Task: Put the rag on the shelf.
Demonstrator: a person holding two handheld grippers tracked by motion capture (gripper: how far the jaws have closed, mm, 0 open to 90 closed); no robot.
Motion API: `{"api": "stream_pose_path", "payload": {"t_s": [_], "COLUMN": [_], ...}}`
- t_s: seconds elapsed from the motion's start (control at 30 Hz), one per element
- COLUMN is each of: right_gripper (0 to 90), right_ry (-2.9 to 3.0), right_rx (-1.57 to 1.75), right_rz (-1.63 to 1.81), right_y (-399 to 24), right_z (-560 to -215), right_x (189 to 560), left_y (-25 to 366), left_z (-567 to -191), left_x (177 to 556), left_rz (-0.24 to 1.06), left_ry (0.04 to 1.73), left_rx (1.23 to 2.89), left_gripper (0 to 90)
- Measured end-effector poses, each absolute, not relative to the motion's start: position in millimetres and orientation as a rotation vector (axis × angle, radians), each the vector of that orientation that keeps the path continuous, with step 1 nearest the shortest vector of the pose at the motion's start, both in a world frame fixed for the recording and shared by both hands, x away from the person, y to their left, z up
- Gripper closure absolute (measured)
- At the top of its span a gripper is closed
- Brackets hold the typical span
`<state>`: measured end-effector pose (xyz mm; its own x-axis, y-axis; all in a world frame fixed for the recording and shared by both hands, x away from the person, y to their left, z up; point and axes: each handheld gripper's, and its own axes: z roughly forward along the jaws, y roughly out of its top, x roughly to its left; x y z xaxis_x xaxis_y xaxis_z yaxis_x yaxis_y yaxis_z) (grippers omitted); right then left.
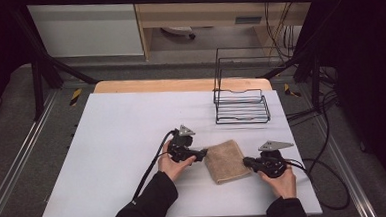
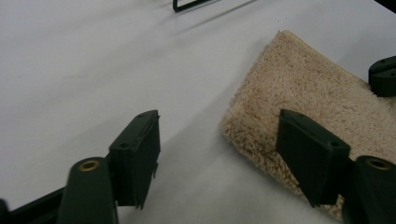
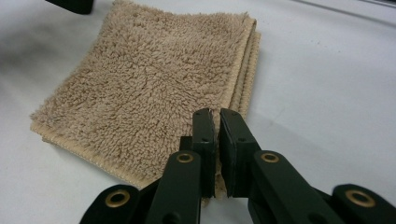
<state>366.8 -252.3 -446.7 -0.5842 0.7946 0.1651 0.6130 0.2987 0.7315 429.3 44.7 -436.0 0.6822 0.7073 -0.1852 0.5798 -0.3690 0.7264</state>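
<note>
A folded tan towel lies on the white table top. My left gripper is at its left edge, held by a hand in a black sleeve. In the left gripper view its jaws stand open: one is over bare table, the other over the towel, whose corner lies between them unpressed. My right gripper sits at the towel's right edge. In the right gripper view its jaws are shut over the near corner of the towel. Whether any cloth is pinched is hidden.
A black wire rack stands at the back right of the table. A wooden board shows beyond the white top. Cables loop off the right edge. Open table surface lies to the left.
</note>
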Motion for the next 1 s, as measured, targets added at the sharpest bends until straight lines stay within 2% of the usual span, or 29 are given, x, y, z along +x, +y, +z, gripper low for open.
{"api": "stream_pose_path", "payload": {"t_s": [0.07, 0.1, 0.13, 0.2, 0.23, 0.3, 0.33, 0.47, 0.53, 0.63, 0.8, 1.0], "right_gripper": [84.9, 85.0, 85.0, 83.6, 83.6, 80.1, 75.1, 64.3, 57.9, 55.5, 57.9, 55.4], "right_ry": [2.337, 2.338, 2.338, 2.336, 2.336, 2.324, 2.299, 2.267, 2.246, 2.239, 2.268, 2.276], "right_rx": [1.292, 1.291, 1.291, 1.290, 1.290, 1.283, 1.285, 1.248, 1.244, 1.236, 1.233, 1.241], "right_rz": [1.160, 1.160, 1.160, 1.164, 1.164, 1.175, 1.217, 1.248, 1.263, 1.257, 1.218, 1.168], "right_y": [-252.4, -252.2, -252.2, -252.1, -252.1, -253.0, -254.0, -252.8, -250.9, -245.4, -231.8, -225.8], "right_z": [-446.4, -446.7, -446.7, -446.4, -446.4, -445.4, -442.8, -438.4, -437.2, -436.9, -440.7, -447.1], "right_x": [366.7, 366.7, 366.7, 366.9, 366.9, 367.1, 367.7, 374.9, 381.0, 392.2, 414.6, 436.7], "left_y": [41.1, 40.0, 39.1, 37.2, 36.5, 34.8, 34.4, 32.2, 30.8, 29.9, 28.5, 28.4], "left_z": [-438.9, -440.2, -441.6, -444.1, -445.5, -449.0, -450.4, -451.5, -451.9, -452.5, -452.9, -452.6], "left_x": [430.6, 431.4, 432.4, 433.7, 434.5, 435.4, 435.7, 434.6, 434.0, 434.0, 433.4, 433.2], "left_rz": [0.205, 0.196, 0.182, 0.178, 0.172, 0.159, 0.147, 0.129, 0.125, 0.126, 0.128, 0.129], "left_ry": [0.994, 0.997, 0.997, 1.006, 1.005, 1.011, 1.010, 1.006, 1.008, 1.013, 1.020, 1.016], "left_rx": [2.083, 2.082, 2.077, 2.073, 2.080, 2.081, 2.085, 2.080, 2.080, 2.081, 2.075, 2.079], "left_gripper": [39.2, 46.7, 46.7, 54.7, 54.7, 59.5, 64.6, 73.5, 75.7, 76.9, 80.3, 82.7]}}
